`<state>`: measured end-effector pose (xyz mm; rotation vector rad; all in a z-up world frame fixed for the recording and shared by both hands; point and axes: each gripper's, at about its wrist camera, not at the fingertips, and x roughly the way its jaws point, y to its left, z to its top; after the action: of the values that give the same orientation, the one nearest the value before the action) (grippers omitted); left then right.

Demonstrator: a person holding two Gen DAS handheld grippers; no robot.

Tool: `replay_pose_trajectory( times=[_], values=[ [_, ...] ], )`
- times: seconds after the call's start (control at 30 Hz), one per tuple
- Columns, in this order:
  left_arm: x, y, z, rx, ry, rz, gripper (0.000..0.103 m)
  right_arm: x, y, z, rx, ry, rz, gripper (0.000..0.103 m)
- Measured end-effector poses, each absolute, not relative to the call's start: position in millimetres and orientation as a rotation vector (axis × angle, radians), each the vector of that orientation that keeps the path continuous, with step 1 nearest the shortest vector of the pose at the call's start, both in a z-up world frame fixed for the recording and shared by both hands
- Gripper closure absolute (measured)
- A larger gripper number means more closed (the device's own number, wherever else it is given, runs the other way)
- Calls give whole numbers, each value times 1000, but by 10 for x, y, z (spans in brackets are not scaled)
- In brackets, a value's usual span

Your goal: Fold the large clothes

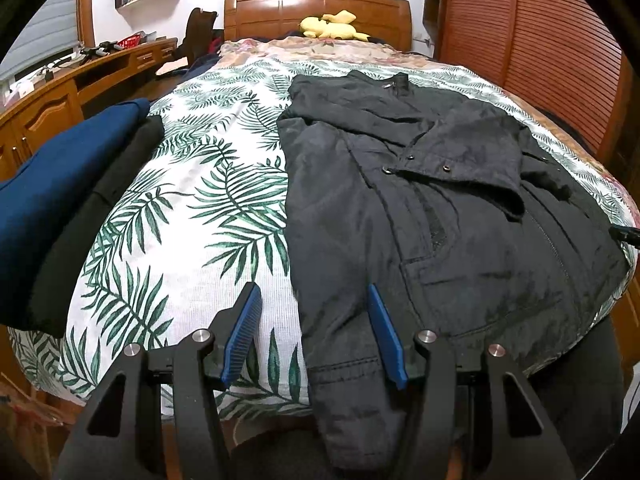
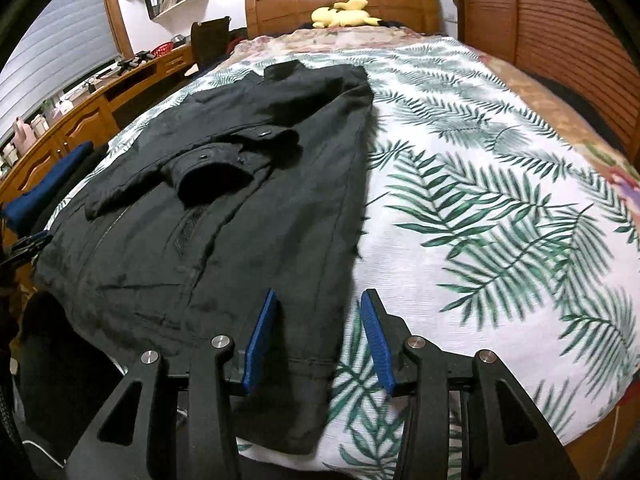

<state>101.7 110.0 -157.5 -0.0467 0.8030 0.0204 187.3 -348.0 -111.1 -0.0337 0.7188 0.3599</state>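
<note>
Two grippers, left (image 1: 314,334) and right (image 2: 318,338), spread, empty: near hem corners of black jacket (image 1: 420,200) (sleeves already crossed) are best pinched evenly.

A yellow plush toy (image 1: 330,27) lies by the wooden headboard (image 1: 318,10). A leaf-print bedspread (image 1: 208,184) covers the bed; a wooden desk (image 1: 80,80) stands alongside.

Right claw (image 2: 318,300) hangs open over black jacket's (image 2: 224,216) hem on leaf-print bedspread (image 2: 500,208).
</note>
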Motion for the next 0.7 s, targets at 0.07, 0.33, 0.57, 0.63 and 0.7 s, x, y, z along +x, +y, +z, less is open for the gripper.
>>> replay_pose_trajectory(
  times=[0.07, 0.33, 0.57, 0.63, 0.7],
  values=[
    [998, 1111, -1585, -50, 804, 19, 46, 1867, -3448, -1101, -34, 720, 381, 57],
    [1009, 1132, -1613, -65, 801, 16, 46, 1750, -3294, -983, -27, 668, 456, 57],
    [986, 1142, -1614, -76, 799, 17, 46, 1776, -3307, -1111, -41, 699, 417, 57],
    [978, 1139, -1615, -77, 800, 19, 46, 1796, -3299, -1148, -47, 716, 397, 57],
    [974, 1139, -1609, -80, 802, 21, 46, 1797, -3275, -1135, -61, 723, 391, 57]
  ],
)
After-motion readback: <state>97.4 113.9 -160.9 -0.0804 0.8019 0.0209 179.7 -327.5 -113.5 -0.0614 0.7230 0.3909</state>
